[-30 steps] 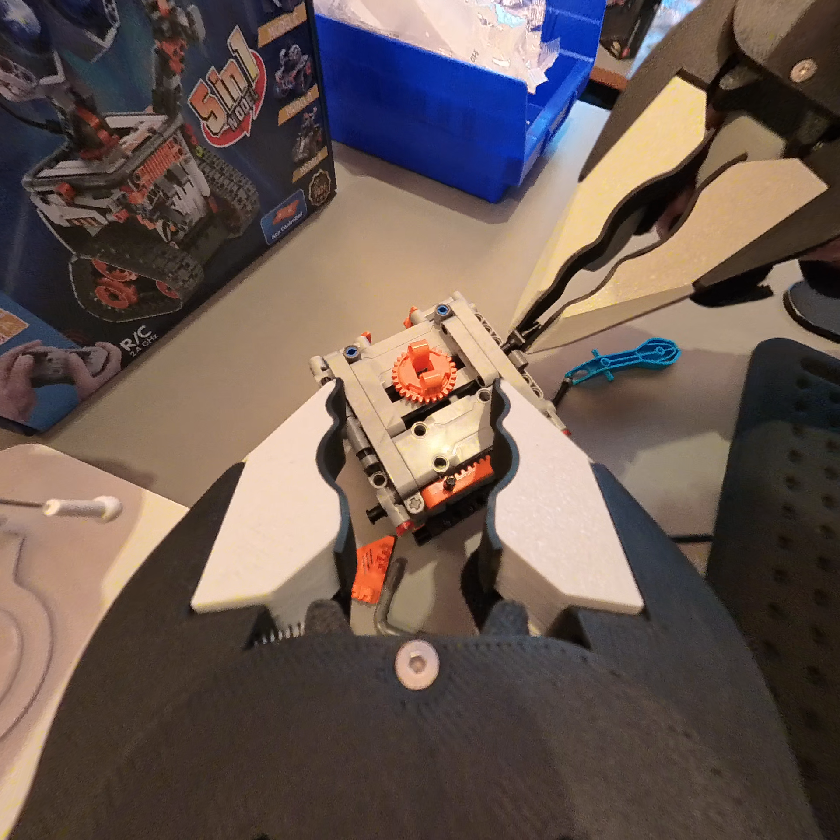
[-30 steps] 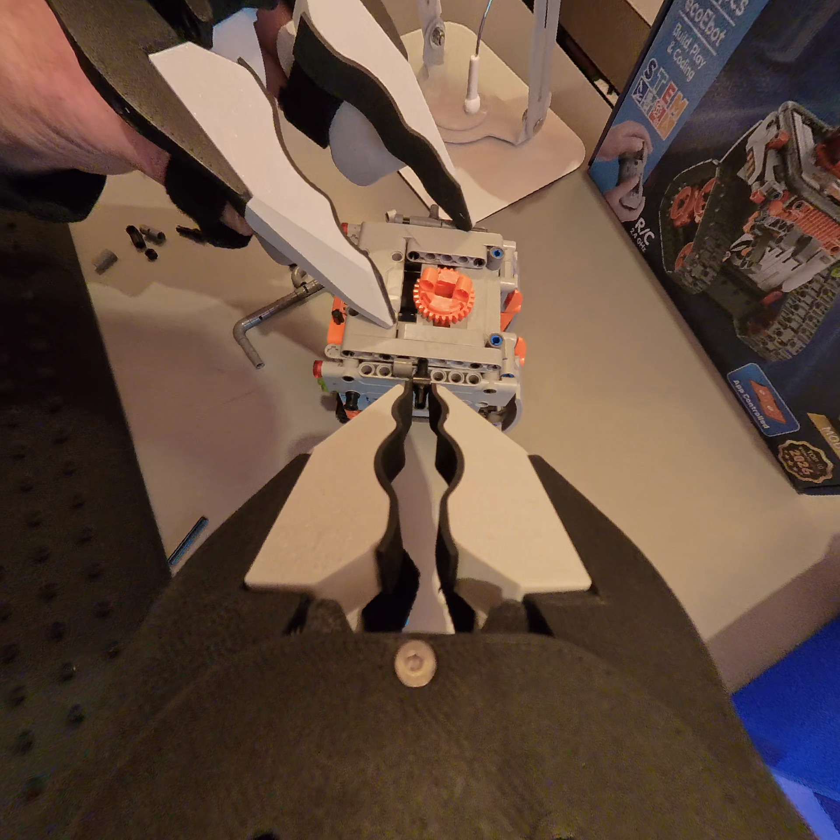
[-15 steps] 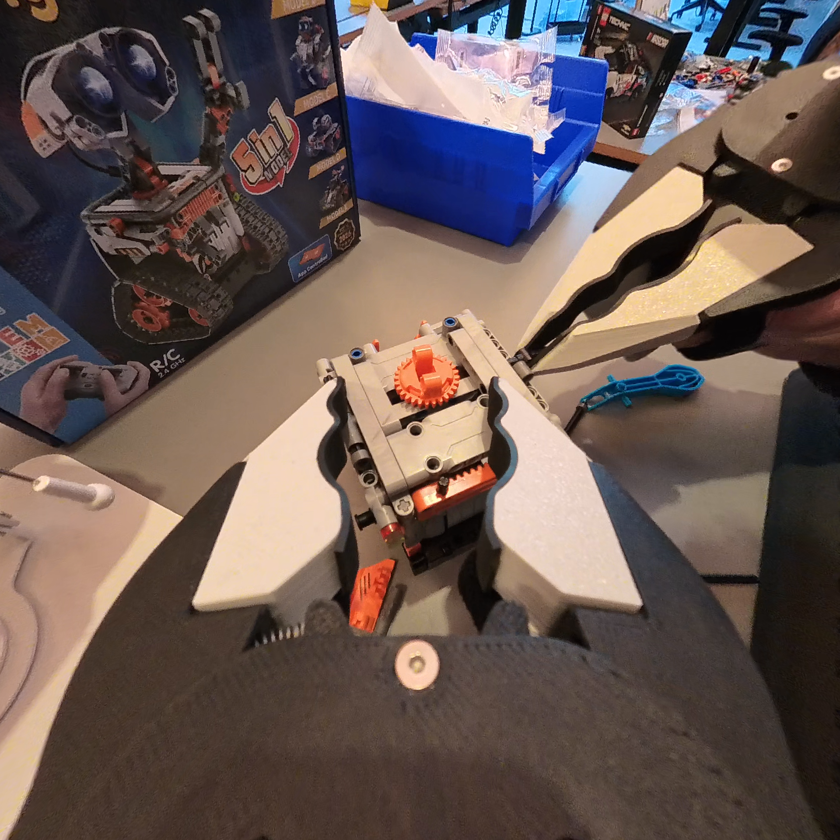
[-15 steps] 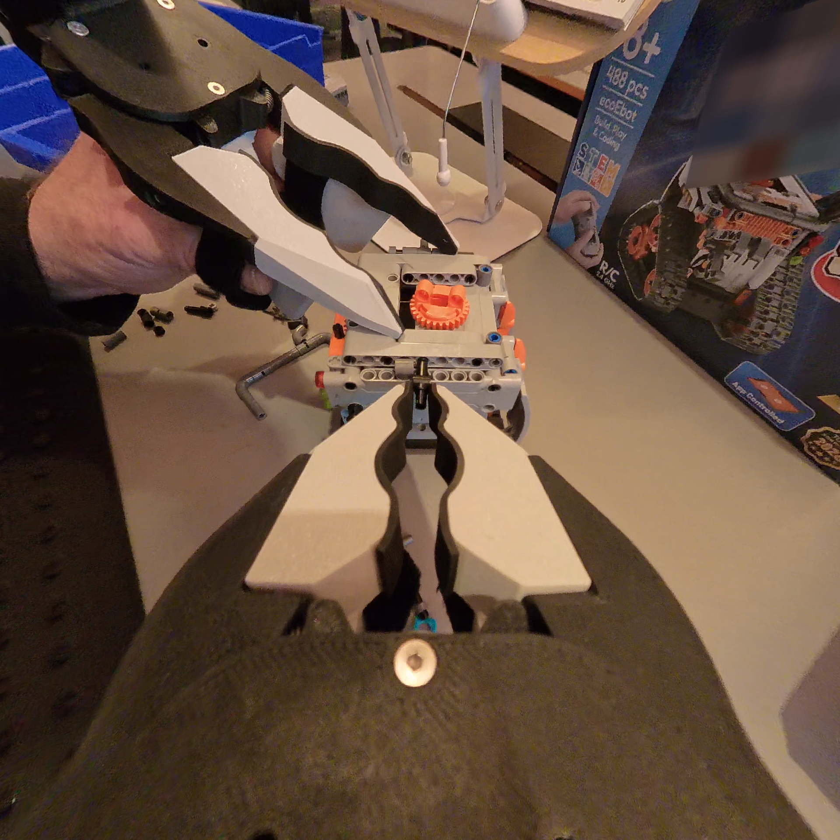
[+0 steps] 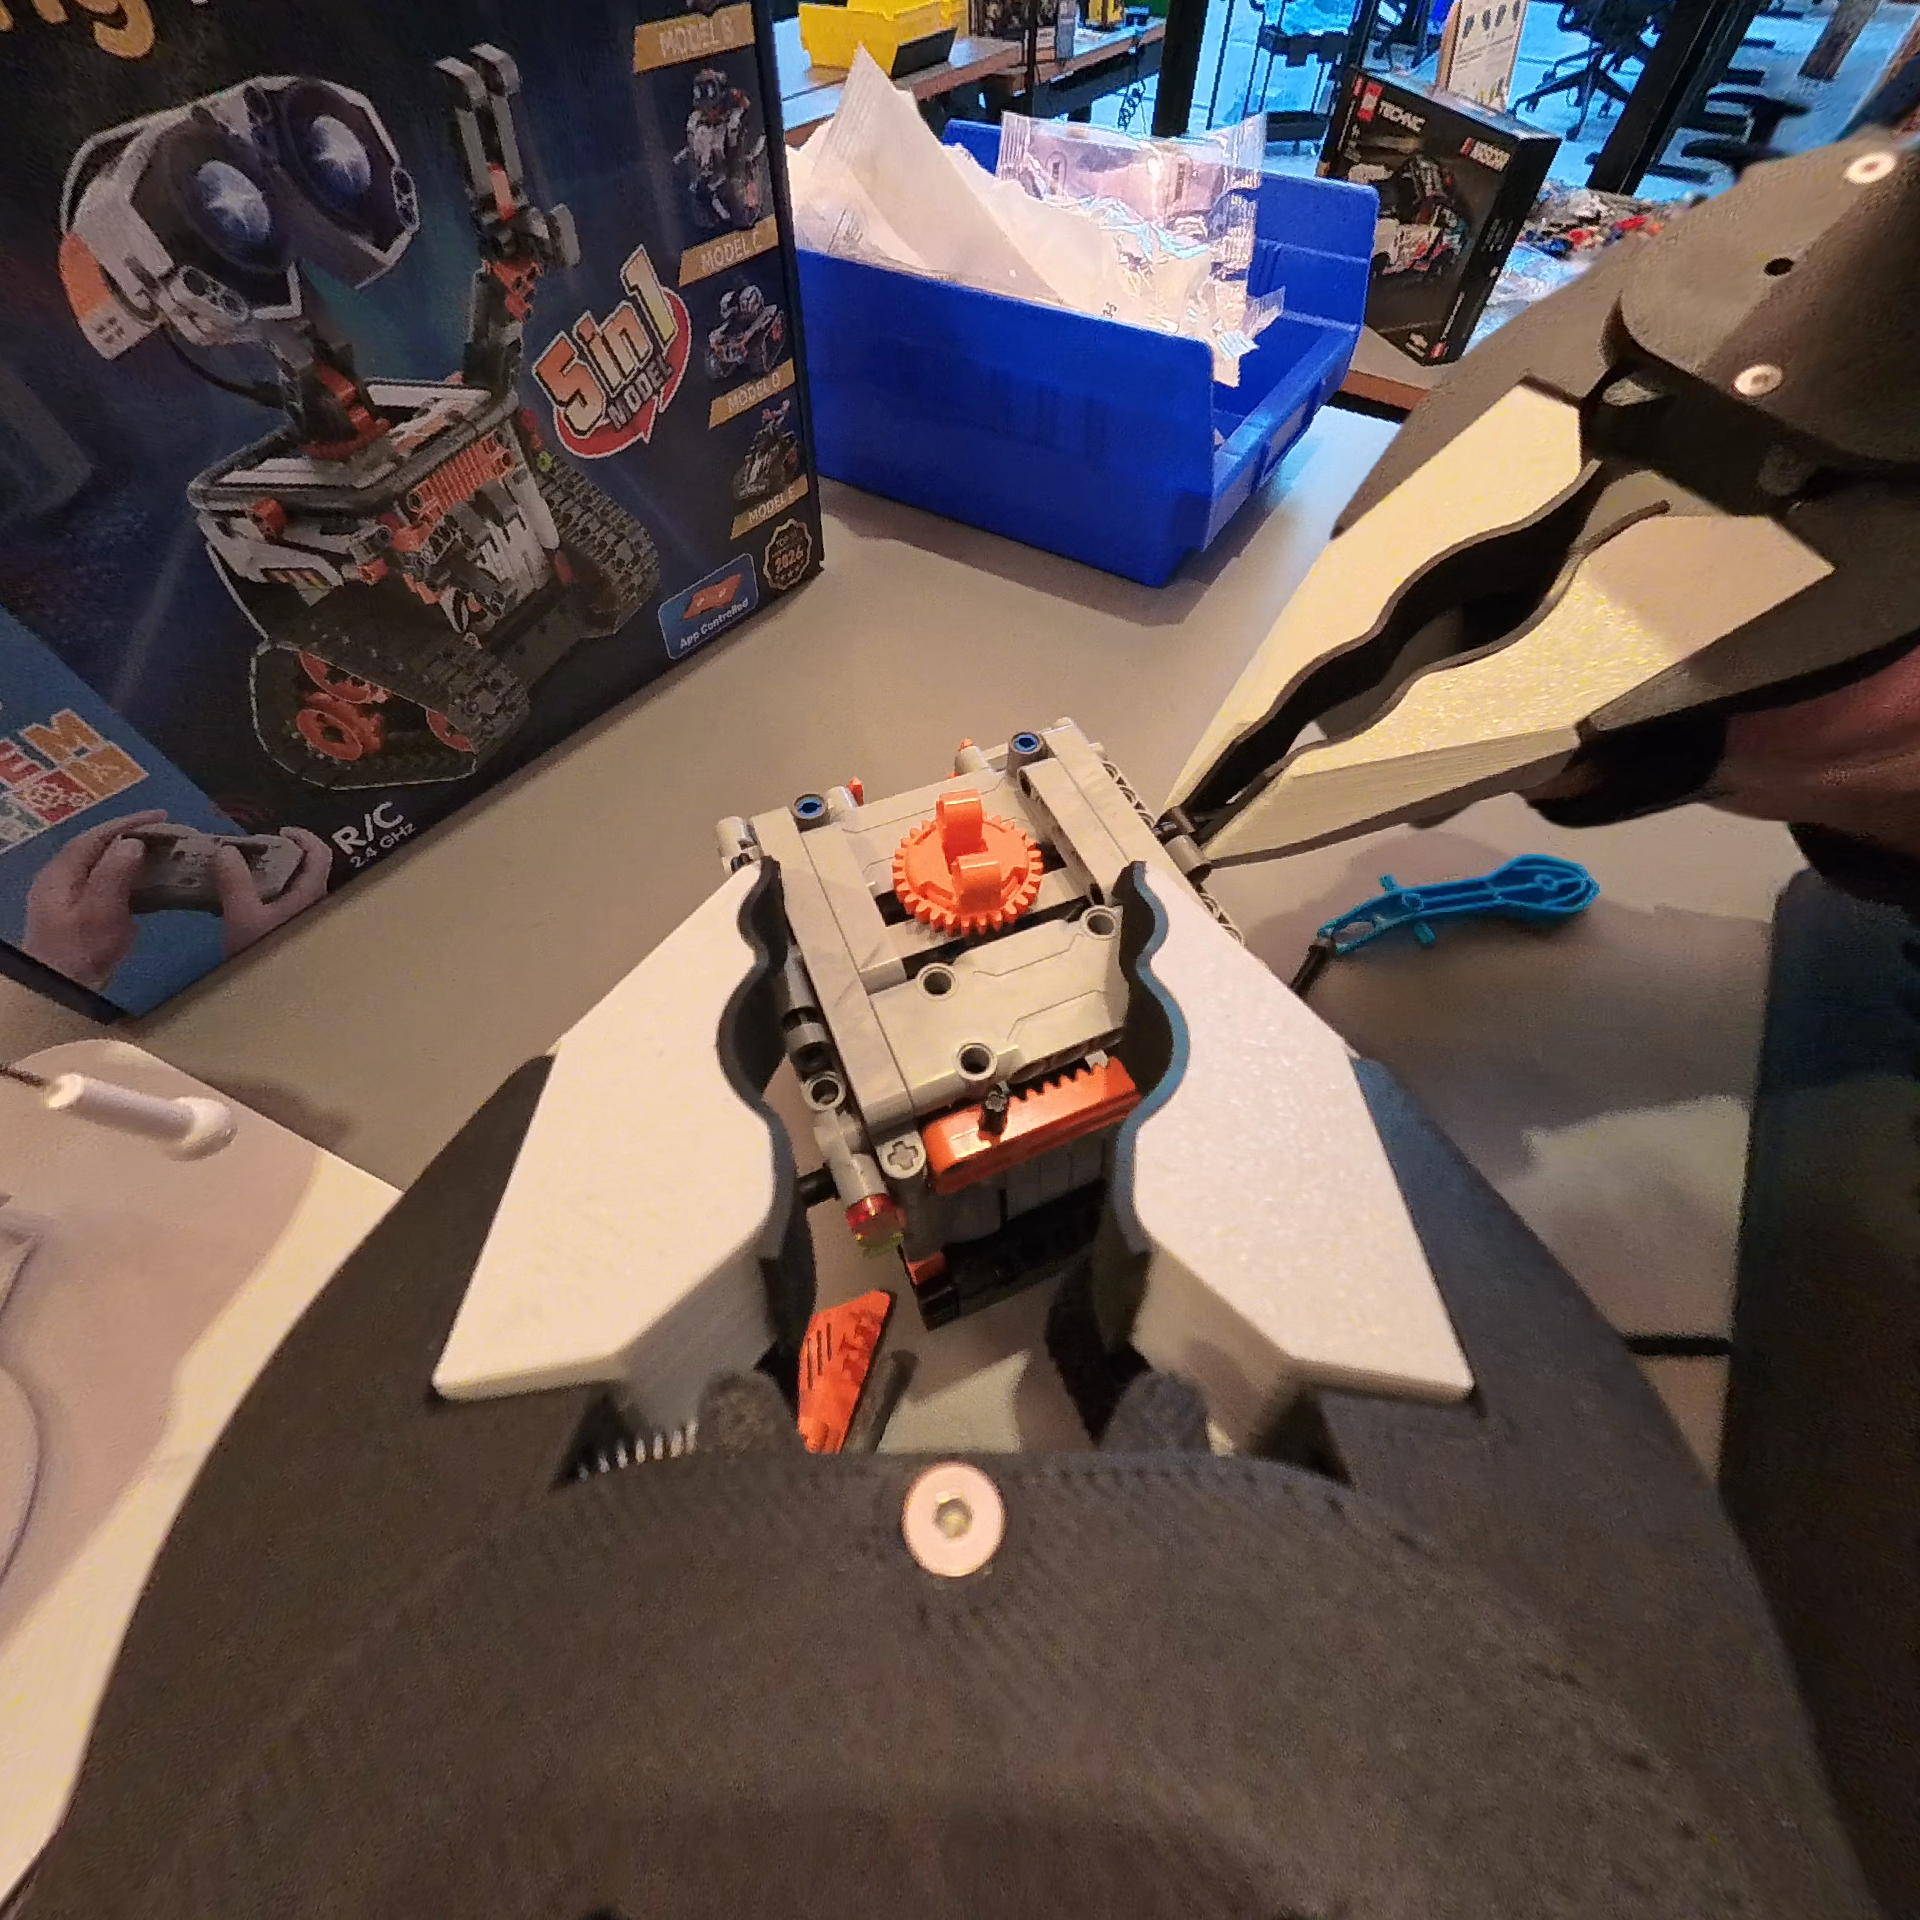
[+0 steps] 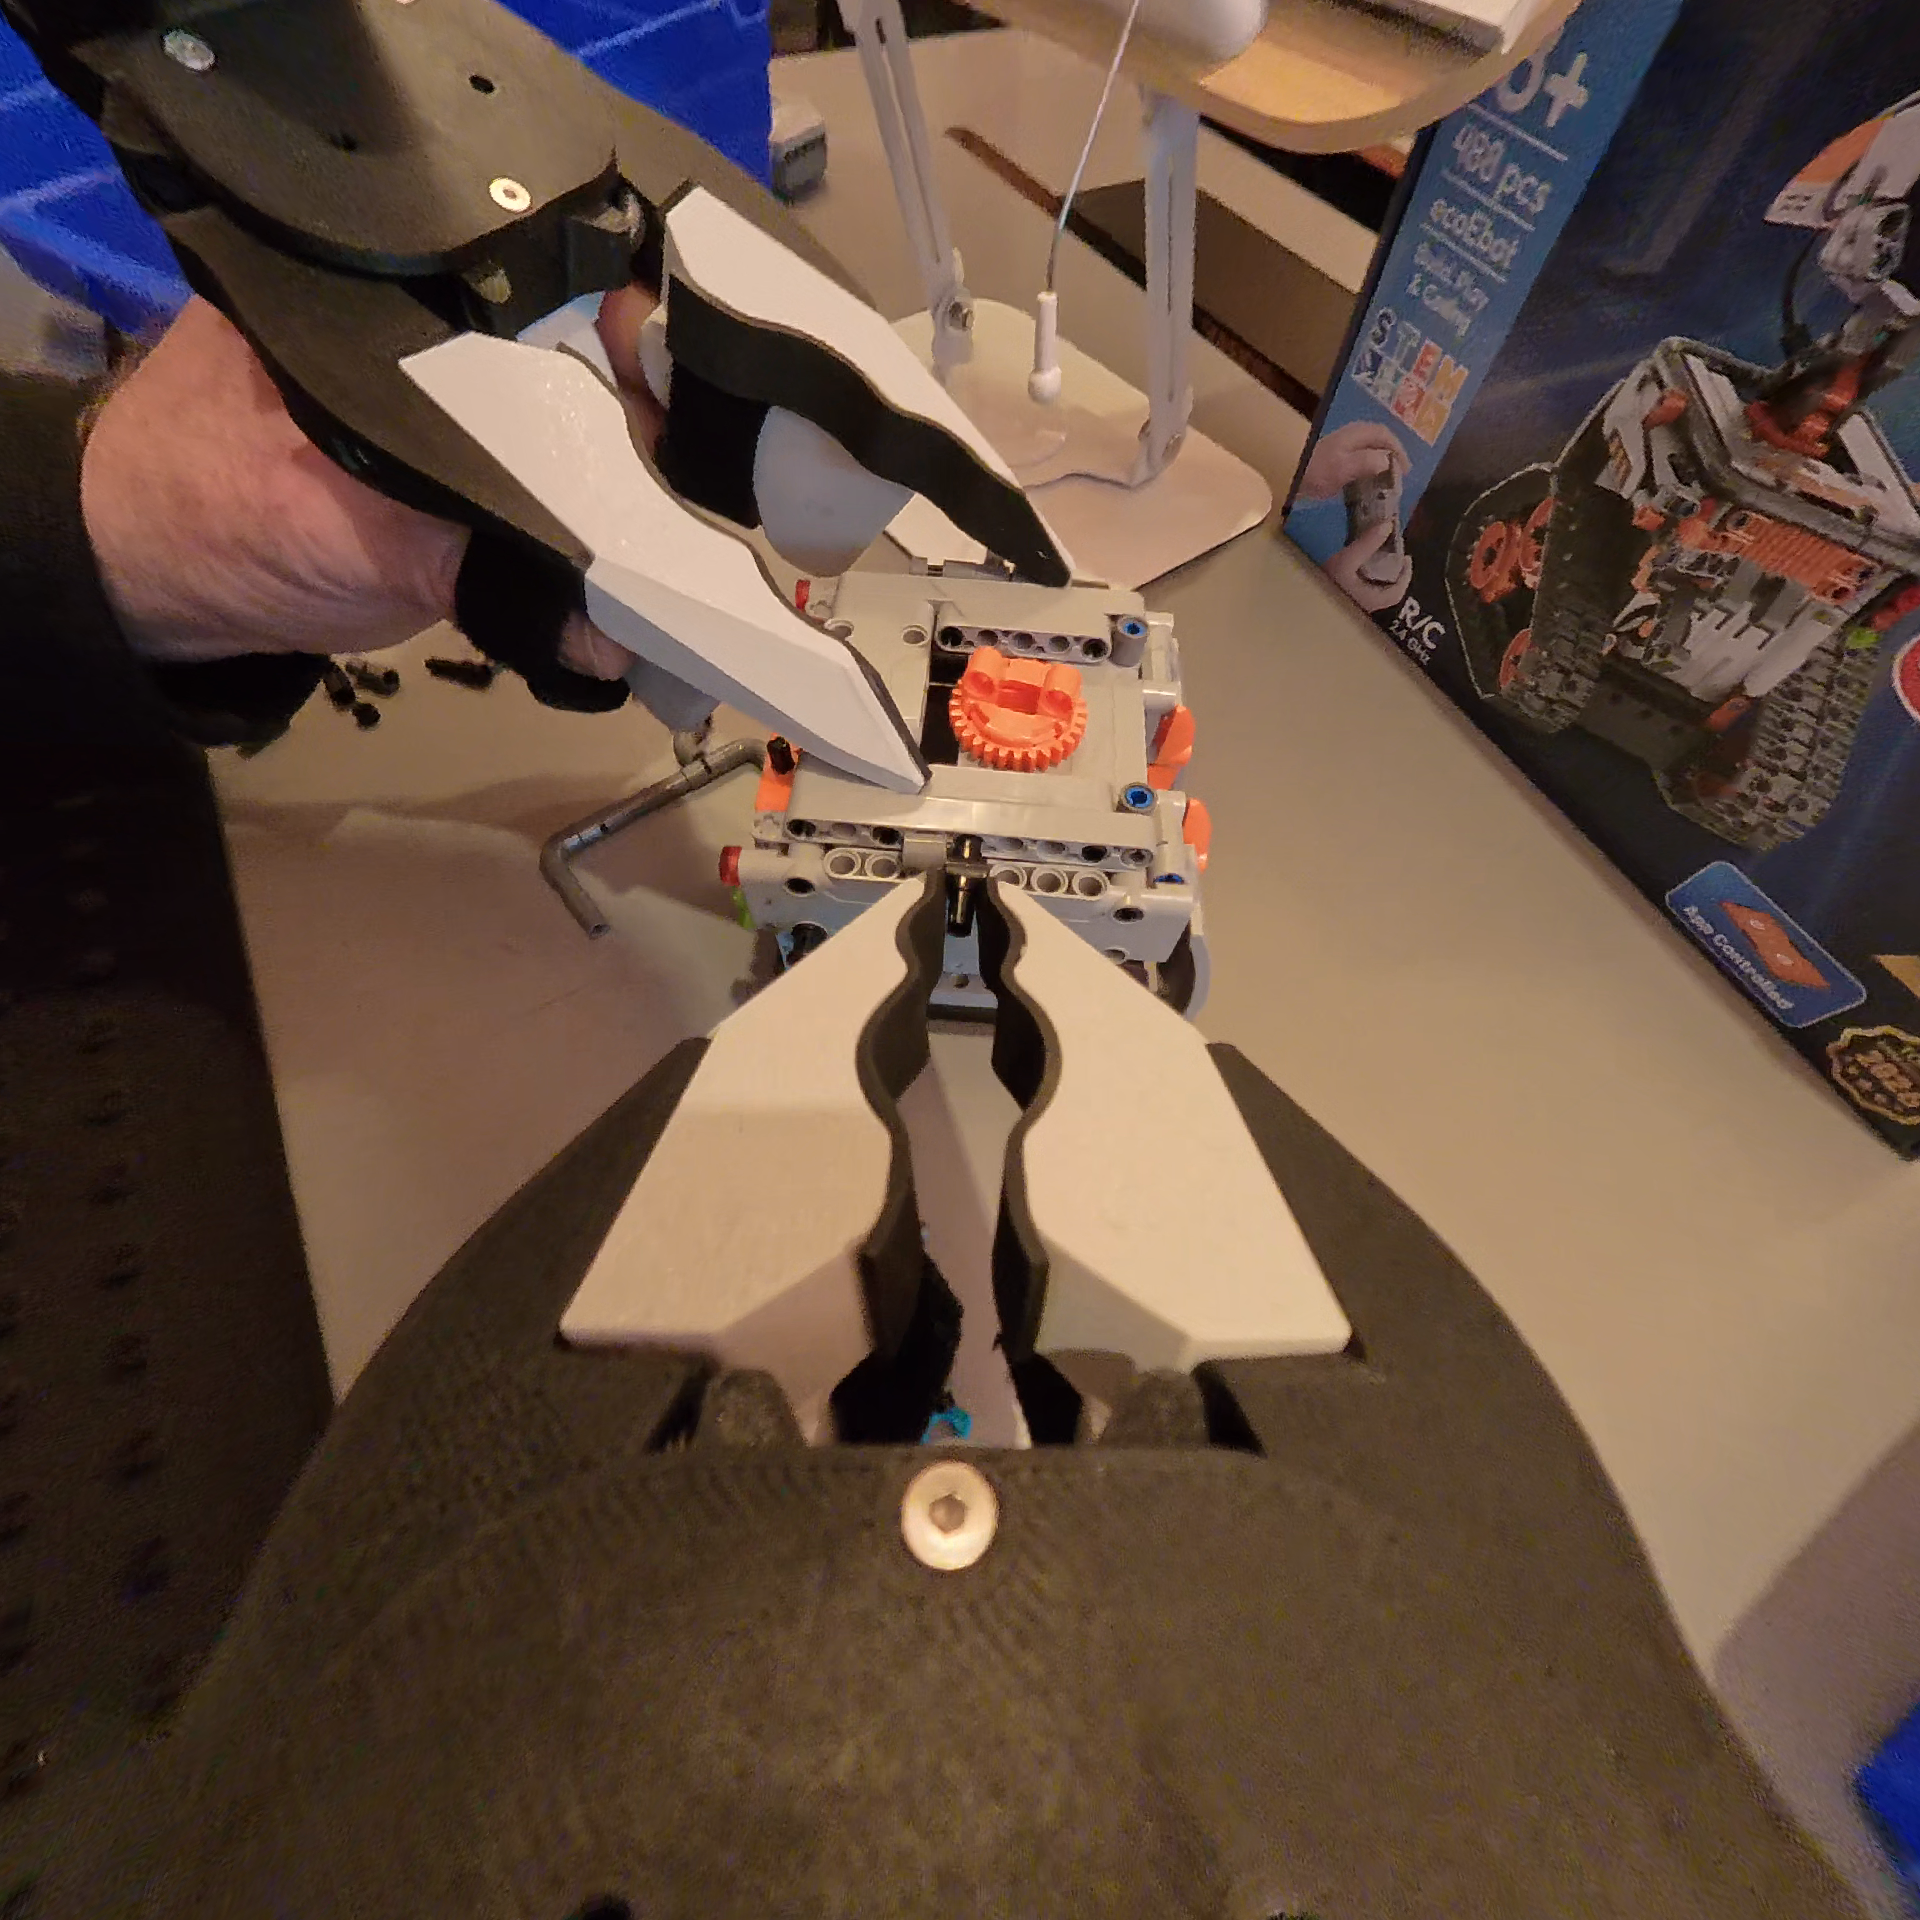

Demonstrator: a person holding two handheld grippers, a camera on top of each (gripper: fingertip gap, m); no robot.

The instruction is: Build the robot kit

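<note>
A grey brick-built block [image 5: 977,997] with an orange gear [image 5: 966,862] on top stands on the table. My left gripper [image 5: 951,894] is shut on its two sides. My right gripper [image 6: 961,899] is shut on a small black pin [image 6: 962,883] whose tip meets the middle of the block's near side beam [image 6: 966,842]. In the left wrist view the right gripper [image 5: 1184,831] touches the block's far right corner. In the right wrist view the left gripper [image 6: 987,675], held by a hand [image 6: 260,551], comes in from the upper left over the block.
A toy set box [image 5: 395,416] stands at the left and a blue bin [image 5: 1039,416] of plastic bags behind. A blue plastic tool [image 5: 1455,899], a grey hex key [image 6: 644,810], loose black pins [image 6: 364,681], an orange piece [image 5: 842,1351] and a white stand base [image 6: 1122,488] lie near the block.
Both wrist views have tilted up from looking down on the table to a flatter angle. The block stays in the left gripper and the pin stays at the block's side.
</note>
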